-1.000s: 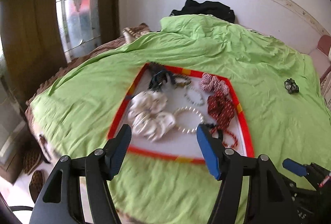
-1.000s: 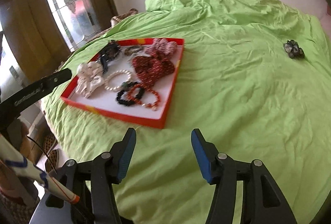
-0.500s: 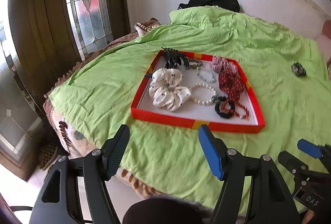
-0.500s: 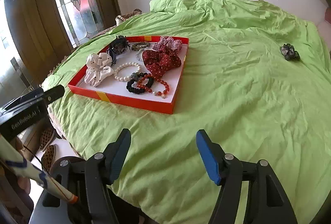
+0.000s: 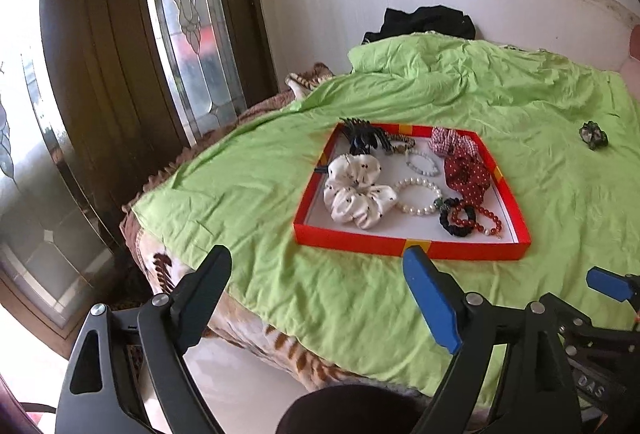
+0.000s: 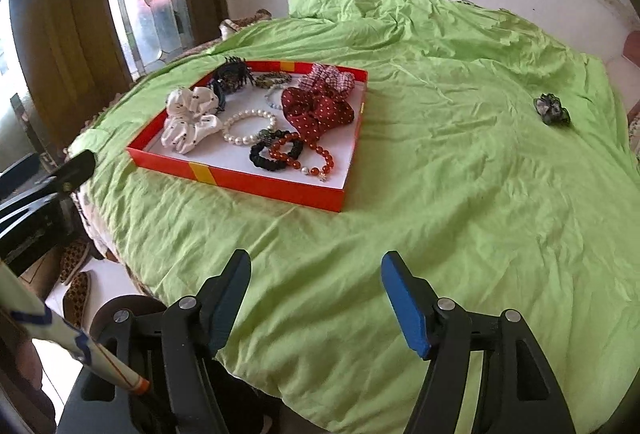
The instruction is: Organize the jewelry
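A red tray (image 5: 404, 246) (image 6: 244, 179) lies on the green bedspread. It holds a white scrunchie (image 5: 356, 189) (image 6: 192, 119), a pearl bracelet (image 5: 420, 195) (image 6: 249, 125), a red dotted scrunchie (image 5: 466, 177) (image 6: 318, 109), a red bead bracelet (image 5: 476, 220) (image 6: 304, 153), a black hair tie (image 6: 266, 155) and a black claw clip (image 5: 362, 135). A dark scrunchie (image 5: 593, 134) (image 6: 552, 109) lies alone on the bed, far right. My left gripper (image 5: 316, 298) is open and empty, short of the tray's near edge. My right gripper (image 6: 316, 298) is open and empty over the bedspread.
The bed edge with a brown patterned blanket (image 5: 192, 274) drops to a white floor at the left. A wooden door with glass panels (image 5: 184, 33) stands beyond. Black clothing (image 5: 424, 21) lies at the bed's far end against the wall. Slippers (image 6: 74, 286) lie on the floor.
Both grippers have drawn back and up from the tray, which now looks smaller and farther. Both stay open and empty.
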The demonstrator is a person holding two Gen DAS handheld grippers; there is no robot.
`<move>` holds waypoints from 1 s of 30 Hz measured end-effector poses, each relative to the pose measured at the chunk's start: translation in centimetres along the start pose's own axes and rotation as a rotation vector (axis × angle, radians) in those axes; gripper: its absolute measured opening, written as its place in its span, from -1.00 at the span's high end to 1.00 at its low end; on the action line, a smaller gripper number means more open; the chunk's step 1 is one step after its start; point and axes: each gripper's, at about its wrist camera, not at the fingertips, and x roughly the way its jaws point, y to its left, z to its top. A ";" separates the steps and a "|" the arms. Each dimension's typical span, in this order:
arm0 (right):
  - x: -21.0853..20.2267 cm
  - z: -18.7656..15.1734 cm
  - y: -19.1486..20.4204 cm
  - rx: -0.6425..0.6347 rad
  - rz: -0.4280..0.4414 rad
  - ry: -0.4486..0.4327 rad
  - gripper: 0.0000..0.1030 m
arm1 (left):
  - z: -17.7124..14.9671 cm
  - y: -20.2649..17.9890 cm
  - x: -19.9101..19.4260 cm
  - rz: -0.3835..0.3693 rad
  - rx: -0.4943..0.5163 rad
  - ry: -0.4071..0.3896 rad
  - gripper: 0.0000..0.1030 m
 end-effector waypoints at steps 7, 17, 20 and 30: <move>0.1 0.8 1.1 0.011 -0.058 -0.007 -0.51 | 0.1 1.3 -1.2 0.024 -0.013 -0.066 -0.82; 0.5 1.2 2.2 0.012 -0.108 0.008 -0.56 | 0.2 3.1 -1.8 0.033 -0.065 -0.137 -0.89; 0.7 1.4 2.7 0.008 -0.106 0.021 -0.57 | 0.1 3.3 -1.6 0.032 -0.067 -0.120 -0.90; 1.1 1.6 3.1 0.015 -0.126 0.026 -0.58 | -0.5 4.6 -0.3 -0.012 -0.139 -0.047 -0.91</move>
